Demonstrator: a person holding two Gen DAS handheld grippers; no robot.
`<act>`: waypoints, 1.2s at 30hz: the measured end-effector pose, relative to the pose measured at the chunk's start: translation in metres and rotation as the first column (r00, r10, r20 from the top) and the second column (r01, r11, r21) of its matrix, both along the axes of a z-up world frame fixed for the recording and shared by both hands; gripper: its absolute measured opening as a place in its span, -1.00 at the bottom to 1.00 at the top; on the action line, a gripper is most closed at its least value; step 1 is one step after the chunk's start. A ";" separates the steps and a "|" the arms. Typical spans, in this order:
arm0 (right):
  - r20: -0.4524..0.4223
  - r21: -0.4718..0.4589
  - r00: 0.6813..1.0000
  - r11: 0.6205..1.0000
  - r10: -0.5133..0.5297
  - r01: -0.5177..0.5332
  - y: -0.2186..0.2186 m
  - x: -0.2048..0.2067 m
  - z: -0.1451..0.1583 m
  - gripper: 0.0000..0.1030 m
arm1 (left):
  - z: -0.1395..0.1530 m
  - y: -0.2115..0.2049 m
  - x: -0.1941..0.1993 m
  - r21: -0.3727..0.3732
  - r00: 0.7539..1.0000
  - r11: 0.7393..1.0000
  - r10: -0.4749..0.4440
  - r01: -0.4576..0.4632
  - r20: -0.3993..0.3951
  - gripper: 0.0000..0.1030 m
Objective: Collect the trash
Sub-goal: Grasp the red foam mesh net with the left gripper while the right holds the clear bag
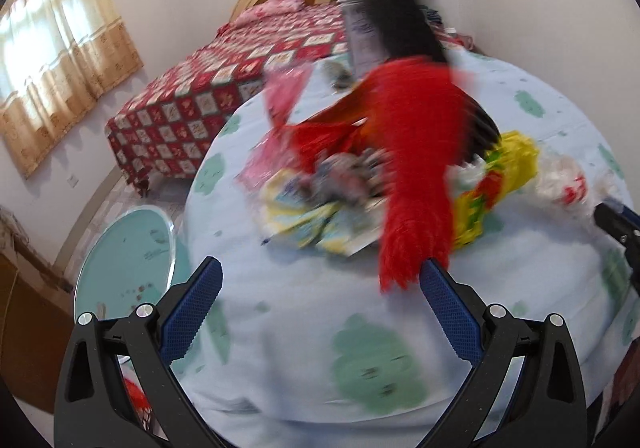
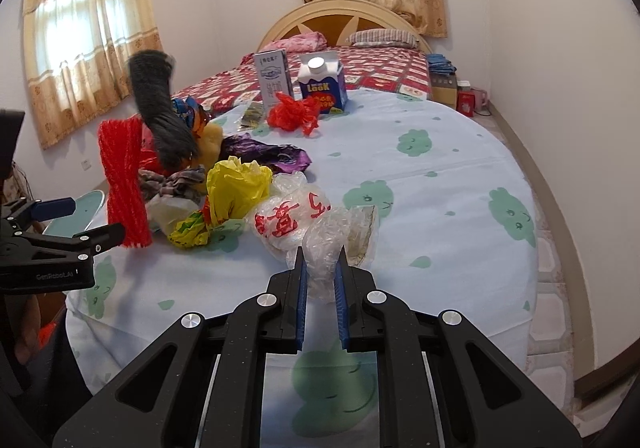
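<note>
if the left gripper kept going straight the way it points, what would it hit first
Probably the red mesh tube, whose frayed lower end hangs just ahead of the open left gripper, near its right finger. Behind it lies the crumpled wrapper pile. Blur makes depth uncertain.

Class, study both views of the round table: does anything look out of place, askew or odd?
Yes. A red and black feather duster leans tilted across the trash heap, a cleaning tool lying among crumpled bags. Behind it, two cartons stand upright. The right gripper is clamped on a clear plastic wrapper.
</note>
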State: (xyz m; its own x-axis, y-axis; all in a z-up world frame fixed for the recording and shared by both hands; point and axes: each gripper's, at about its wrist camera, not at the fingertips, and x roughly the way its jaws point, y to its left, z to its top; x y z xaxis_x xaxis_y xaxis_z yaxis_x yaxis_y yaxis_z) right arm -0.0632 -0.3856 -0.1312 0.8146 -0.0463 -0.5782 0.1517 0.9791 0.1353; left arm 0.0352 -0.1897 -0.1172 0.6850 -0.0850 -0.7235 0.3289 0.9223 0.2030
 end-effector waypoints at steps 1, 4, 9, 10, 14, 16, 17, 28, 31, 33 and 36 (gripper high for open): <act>0.002 0.000 1.000 1.000 0.002 -0.002 0.002 0.000 0.000 -0.74 | 0.000 0.004 0.001 -0.007 1.000 1.000 0.010 -0.010 -0.005 0.88; 0.002 -0.003 1.000 1.000 0.006 -0.006 0.005 0.001 0.000 -0.74 | 0.002 0.008 0.002 -0.026 1.000 0.999 0.020 -0.021 -0.007 0.88; 0.008 -0.014 1.000 1.000 -0.027 0.028 -0.001 -0.003 0.002 -0.74 | 0.006 -0.003 -0.008 -0.041 0.999 0.999 -0.030 0.031 0.023 0.88; 0.007 -0.010 0.999 0.999 -0.034 0.034 -0.004 -0.003 0.002 -0.74 | 0.003 -0.009 -0.010 -0.041 0.999 0.998 -0.049 0.050 0.023 0.88; 0.001 -0.003 0.999 0.999 -0.040 0.040 -0.007 -0.002 -0.002 -0.74 | -0.005 -0.028 -0.009 -0.043 0.993 0.992 -0.116 0.116 0.013 0.66; -0.001 -0.004 0.999 0.999 -0.039 0.039 -0.006 -0.001 -0.003 -0.74 | -0.007 -0.033 -0.008 -0.063 0.990 0.989 -0.138 0.137 -0.007 0.30; 0.000 -0.003 0.999 0.999 -0.040 0.040 -0.007 -0.001 -0.004 -0.74 | -0.007 -0.035 -0.007 -0.075 0.988 0.986 -0.153 0.151 -0.017 0.17; 0.054 -0.002 0.997 0.999 -0.050 0.050 -0.009 -0.011 0.015 -0.74 | 0.021 -0.020 -0.023 -0.126 0.971 0.963 -0.237 0.237 0.021 -0.86; 0.084 -0.007 0.995 0.999 -0.045 0.046 -0.005 -0.013 0.028 -0.74 | 0.035 -0.006 -0.025 -0.128 0.973 0.964 -0.226 0.231 0.049 -0.87; 0.097 -0.015 0.994 0.999 -0.041 0.042 -0.002 -0.013 0.035 -0.74 | 0.044 0.005 -0.025 -0.130 0.975 0.967 -0.212 0.219 0.067 -0.87; 0.120 -0.024 0.992 0.999 -0.023 0.027 0.004 -0.009 0.048 -0.74 | 0.054 0.024 -0.024 -0.110 0.980 0.976 -0.178 0.187 0.090 -0.87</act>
